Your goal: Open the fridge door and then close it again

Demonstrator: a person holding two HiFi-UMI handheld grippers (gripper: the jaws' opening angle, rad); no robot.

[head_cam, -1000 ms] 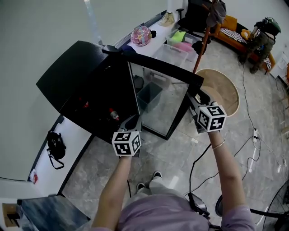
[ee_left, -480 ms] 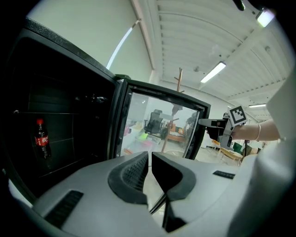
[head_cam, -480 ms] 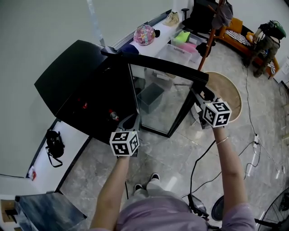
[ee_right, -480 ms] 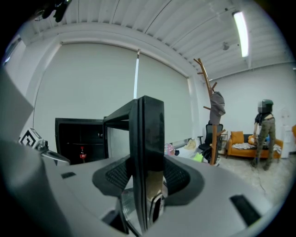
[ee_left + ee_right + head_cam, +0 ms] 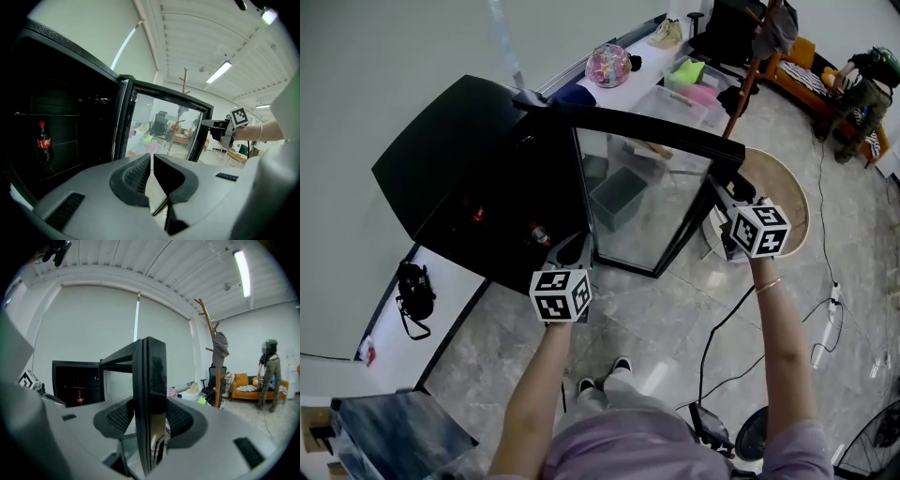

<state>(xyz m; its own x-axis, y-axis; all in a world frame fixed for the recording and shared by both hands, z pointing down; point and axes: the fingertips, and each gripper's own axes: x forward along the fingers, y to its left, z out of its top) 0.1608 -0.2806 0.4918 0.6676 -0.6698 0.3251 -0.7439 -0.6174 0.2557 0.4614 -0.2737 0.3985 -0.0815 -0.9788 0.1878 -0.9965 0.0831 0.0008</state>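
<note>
A black fridge (image 5: pixel 441 178) stands with its glass door (image 5: pixel 642 202) swung open toward me. My right gripper (image 5: pixel 720 195) is shut on the door's free edge (image 5: pixel 152 380), with the black frame squeezed between both pads (image 5: pixel 123 417). My left gripper (image 5: pixel 577 246) hovers low in front of the open cabinet, shut with nothing between its jaws (image 5: pixel 152 161). Inside the dark cabinet (image 5: pixel 61 136), a cola bottle (image 5: pixel 43 140) stands on a shelf. From the left gripper view, the door (image 5: pixel 161 126) and the right gripper (image 5: pixel 218 129) on it are both visible.
A black bag (image 5: pixel 412 295) lies on the floor left of the fridge. Plastic bins (image 5: pixel 684 89) and a coat stand (image 5: pixel 750 56) stand behind the door, and a round wooden table (image 5: pixel 783 192) is beyond my right hand. Cables (image 5: pixel 825 309) cross the floor. A person (image 5: pixel 269 373) stands by a sofa.
My right gripper has moved to the right in the head view, taking the door's edge with it. The left gripper has hardly moved.
</note>
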